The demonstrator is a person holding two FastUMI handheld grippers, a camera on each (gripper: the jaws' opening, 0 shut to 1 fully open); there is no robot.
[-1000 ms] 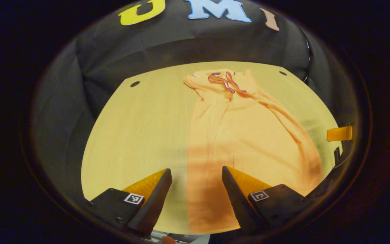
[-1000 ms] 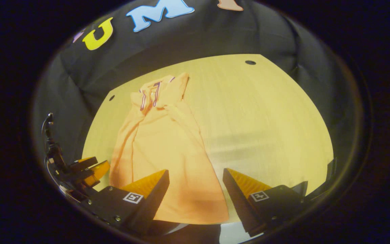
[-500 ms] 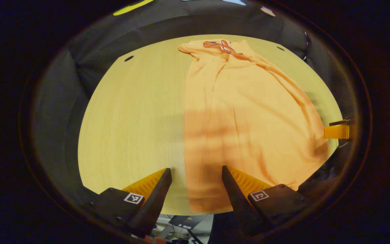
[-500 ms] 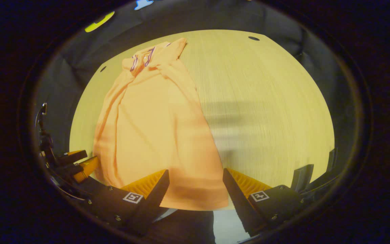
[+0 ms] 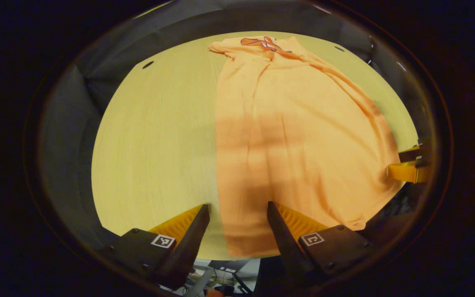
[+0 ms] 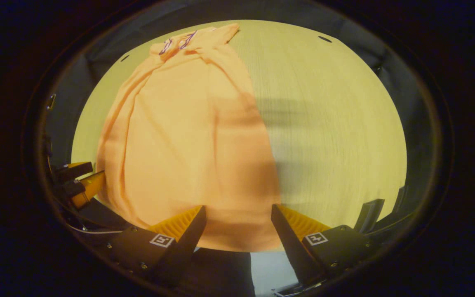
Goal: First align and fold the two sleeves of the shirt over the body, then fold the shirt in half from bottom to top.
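The orange shirt [image 5: 295,136] lies flat on the pale wooden table [image 5: 155,140], running from its purple-trimmed collar [image 5: 262,42] at the top centre of the left gripper view down to its hem at the bottom centre; its sleeves are folded in over the body, leaving a long narrow shape with soft lengthwise creases. The left gripper [image 5: 237,214] hovers above the hem's left corner with its jaws apart. In the right gripper view the shirt [image 6: 188,136] fills the left half of the table, and the right gripper [image 6: 237,216], jaws also apart, hovers over the hem's right corner at the bottom centre.
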